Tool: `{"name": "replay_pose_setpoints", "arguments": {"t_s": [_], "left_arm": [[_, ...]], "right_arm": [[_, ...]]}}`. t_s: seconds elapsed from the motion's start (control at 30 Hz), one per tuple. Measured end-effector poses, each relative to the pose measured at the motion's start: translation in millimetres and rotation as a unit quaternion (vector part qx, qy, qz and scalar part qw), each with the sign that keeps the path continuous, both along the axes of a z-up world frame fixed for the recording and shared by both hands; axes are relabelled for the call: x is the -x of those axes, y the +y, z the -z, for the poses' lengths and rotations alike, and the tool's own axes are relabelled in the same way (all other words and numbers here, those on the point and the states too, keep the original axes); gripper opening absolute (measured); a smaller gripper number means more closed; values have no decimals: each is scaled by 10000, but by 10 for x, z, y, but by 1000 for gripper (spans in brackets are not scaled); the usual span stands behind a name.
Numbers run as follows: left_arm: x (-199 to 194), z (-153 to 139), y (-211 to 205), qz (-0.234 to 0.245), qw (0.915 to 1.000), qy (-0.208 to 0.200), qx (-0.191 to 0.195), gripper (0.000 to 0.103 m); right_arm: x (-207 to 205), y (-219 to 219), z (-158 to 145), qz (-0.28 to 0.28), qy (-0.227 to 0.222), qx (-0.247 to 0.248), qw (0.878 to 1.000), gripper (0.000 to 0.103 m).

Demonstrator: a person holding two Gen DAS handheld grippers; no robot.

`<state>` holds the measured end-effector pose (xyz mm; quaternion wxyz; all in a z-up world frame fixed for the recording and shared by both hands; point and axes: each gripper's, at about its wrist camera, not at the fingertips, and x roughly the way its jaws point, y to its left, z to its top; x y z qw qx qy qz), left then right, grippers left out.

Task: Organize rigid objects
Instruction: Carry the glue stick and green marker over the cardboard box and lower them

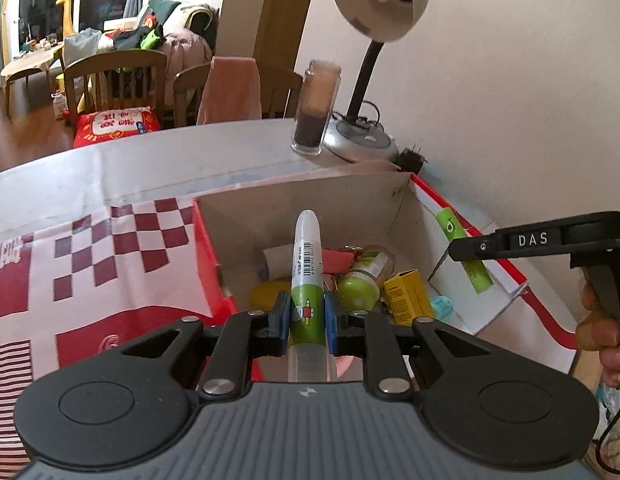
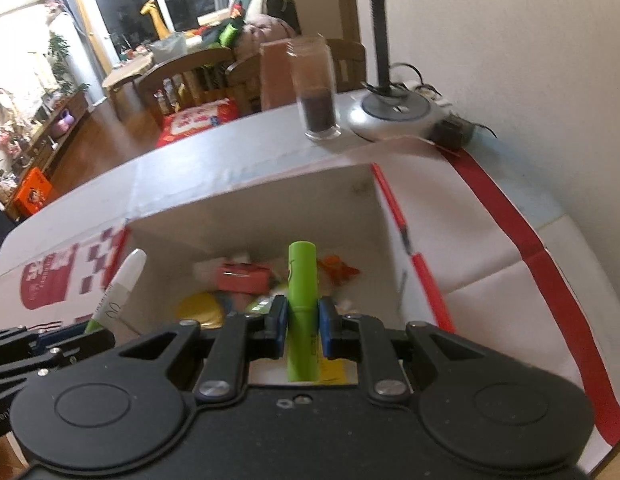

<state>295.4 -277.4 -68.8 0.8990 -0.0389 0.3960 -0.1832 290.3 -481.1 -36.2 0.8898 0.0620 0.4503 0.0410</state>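
My left gripper [image 1: 306, 316] is shut on a white and green marker pen [image 1: 307, 268] that points forward over an open cardboard box [image 1: 310, 196]. My right gripper [image 2: 303, 320] is shut on a plain green marker [image 2: 302, 300], also held above the same box [image 2: 254, 208]. Inside the box lie several small items: a yellow carton [image 1: 406, 296], a green-capped jar [image 1: 360, 286], a red case [image 2: 243, 278] and a yellow round thing [image 2: 201, 309]. The white pen [image 2: 118, 288] and the left gripper show at the lower left of the right wrist view.
A glass jar with dark contents [image 1: 315, 110] and a desk lamp [image 1: 380, 12] with a silver base [image 2: 392, 117] stand behind the box by the wall. The box's red and white flaps [image 1: 90, 264] lie spread out. Chairs [image 1: 116, 80] stand beyond the table.
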Motion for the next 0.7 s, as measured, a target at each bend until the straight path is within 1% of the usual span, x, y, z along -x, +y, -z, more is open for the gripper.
{"name": "replay_pose_setpoints", "arguments": {"t_s": [0.1, 0.23, 0.3, 0.47, 0.7], "left_arm": [[-132, 88, -124, -70, 9998, 84, -161, 17], [-310, 198, -261, -148, 9985, 171, -503, 17], [-384, 254, -324, -121, 9972, 203, -704, 17], [-532, 355, -450, -22, 9949, 239, -979, 17], [-670, 477, -544, -10, 9935, 536, -1003, 17]], "right_arm": [[-62, -38, 89, -6, 66, 107, 9999, 15], [-125, -83, 192, -92, 177, 187, 9996, 15], [-135, -71, 248, -178, 250, 278, 9991, 15], [-138, -22, 393, -402, 426, 476, 9971, 15], [-159, -10, 510, -626, 610, 623, 9942, 15]]}}
